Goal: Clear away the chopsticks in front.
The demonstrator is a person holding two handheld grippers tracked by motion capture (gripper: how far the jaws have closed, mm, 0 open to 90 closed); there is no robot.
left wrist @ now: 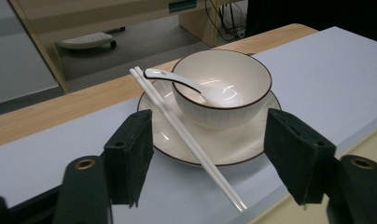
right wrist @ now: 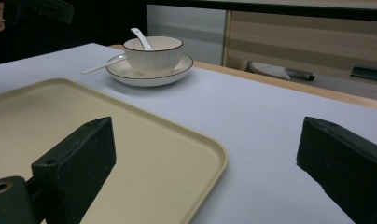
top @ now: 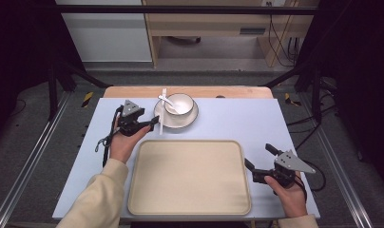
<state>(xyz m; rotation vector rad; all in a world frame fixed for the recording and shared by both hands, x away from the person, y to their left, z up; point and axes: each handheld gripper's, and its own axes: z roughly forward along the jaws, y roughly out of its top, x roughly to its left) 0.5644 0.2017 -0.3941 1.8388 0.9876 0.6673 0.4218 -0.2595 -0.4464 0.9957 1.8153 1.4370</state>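
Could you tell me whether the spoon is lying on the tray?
No, the spoon rests inside the bowl; the tray is bare.

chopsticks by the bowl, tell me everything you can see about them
The chopsticks are a white, glossy pair, plastic or ceramic by the look, lying side by side. They rest slanted across the rim of the saucer beside the bowl, with their near tips on the pale blue table. The left gripper has its jaws open on either side of them, not touching.

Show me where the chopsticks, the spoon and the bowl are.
chopsticks (left wrist: 186, 135), left gripper view, middle of the pair where it crosses the saucer rim.
spoon (left wrist: 219, 95), left gripper view, its scoop inside the bowl.
bowl (left wrist: 224, 114), left gripper view, ribbed outer wall.
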